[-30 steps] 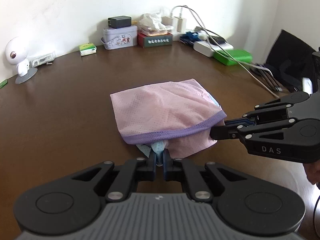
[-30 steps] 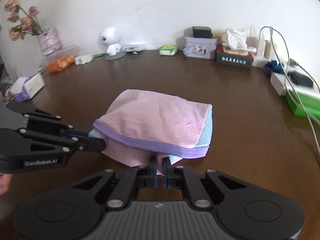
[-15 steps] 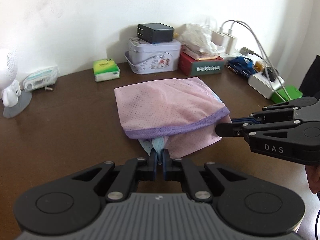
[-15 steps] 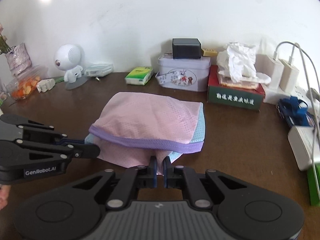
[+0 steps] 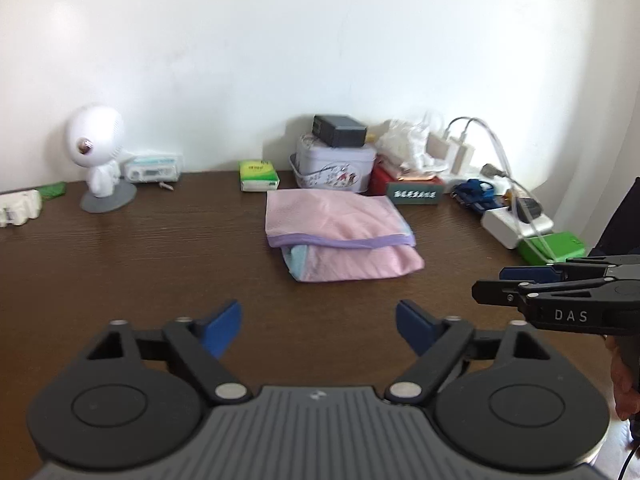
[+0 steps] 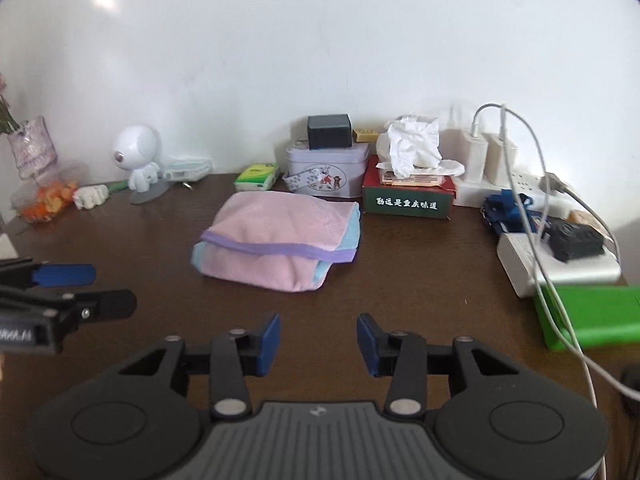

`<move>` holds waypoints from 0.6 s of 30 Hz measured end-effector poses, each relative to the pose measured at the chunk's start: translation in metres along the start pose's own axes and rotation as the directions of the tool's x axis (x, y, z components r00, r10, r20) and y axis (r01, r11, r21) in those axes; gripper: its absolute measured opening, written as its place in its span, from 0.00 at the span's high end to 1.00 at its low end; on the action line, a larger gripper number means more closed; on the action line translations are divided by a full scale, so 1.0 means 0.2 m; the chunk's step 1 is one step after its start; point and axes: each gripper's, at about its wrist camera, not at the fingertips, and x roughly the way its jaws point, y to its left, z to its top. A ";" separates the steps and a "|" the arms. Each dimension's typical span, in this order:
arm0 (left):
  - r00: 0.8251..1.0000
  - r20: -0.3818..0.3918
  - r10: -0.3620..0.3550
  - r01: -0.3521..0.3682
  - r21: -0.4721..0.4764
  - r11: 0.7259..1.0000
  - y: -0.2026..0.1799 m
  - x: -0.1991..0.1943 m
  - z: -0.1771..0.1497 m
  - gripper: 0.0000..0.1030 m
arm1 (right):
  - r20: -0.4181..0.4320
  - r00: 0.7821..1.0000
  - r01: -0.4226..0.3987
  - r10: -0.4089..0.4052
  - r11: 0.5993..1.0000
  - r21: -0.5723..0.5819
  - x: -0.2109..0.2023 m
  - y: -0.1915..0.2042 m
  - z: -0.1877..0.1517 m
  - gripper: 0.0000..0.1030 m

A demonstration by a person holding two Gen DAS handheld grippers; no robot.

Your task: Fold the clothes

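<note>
Folded garment [image 5: 340,236] lies flat on the brown wood-grain table [image 5: 140,264], just in front of the printed tin [image 5: 334,168]: pink perforated mesh, purple trim band, pale blue layer peeking out at the edges. Left claw [image 5: 318,326] is apart and widening, nothing between the blue pads; it sits well short of the garment. Right claw [image 6: 318,340] is also spreading, gap narrower, nothing between its pads, likewise short of the garment. Readable text: "DAS" in white on the side of the right claw's body, seen only from the left wrist view; white Chinese characters on the dark green tissue box [image 6: 408,198] right of the tin, crumpled white tissue sticking out the top. A black box [image 6: 329,131] sits on the tin. Left of the tin: green tissue pack [image 6: 256,177], then a round-headed white robot figure [image 6: 136,162]. Only the right wrist view shows the glass vase [image 6: 30,152] far left of the tin. Right of the tin: white chargers [image 6: 486,156] with cables, and a green slab [image 6: 592,316].
</note>
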 end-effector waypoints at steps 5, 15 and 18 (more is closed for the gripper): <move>0.998 0.019 0.057 -0.057 0.001 0.998 -0.09 -0.33 -0.25 0.00 | 0.061 0.998 0.003 -0.002 1.000 -0.027 -0.36 0.14 -0.22 0.32; 0.979 -0.103 0.176 -0.188 -0.123 0.974 -0.05 -0.72 -0.90 0.00 | 0.003 0.999 0.039 -0.039 0.999 -0.017 -0.79 0.34 -0.90 0.10; 0.963 -0.111 0.246 -0.253 -0.060 0.966 -0.09 -0.73 -0.97 0.00 | -0.014 0.997 0.079 -0.079 0.997 0.012 -0.79 0.36 -0.99 0.09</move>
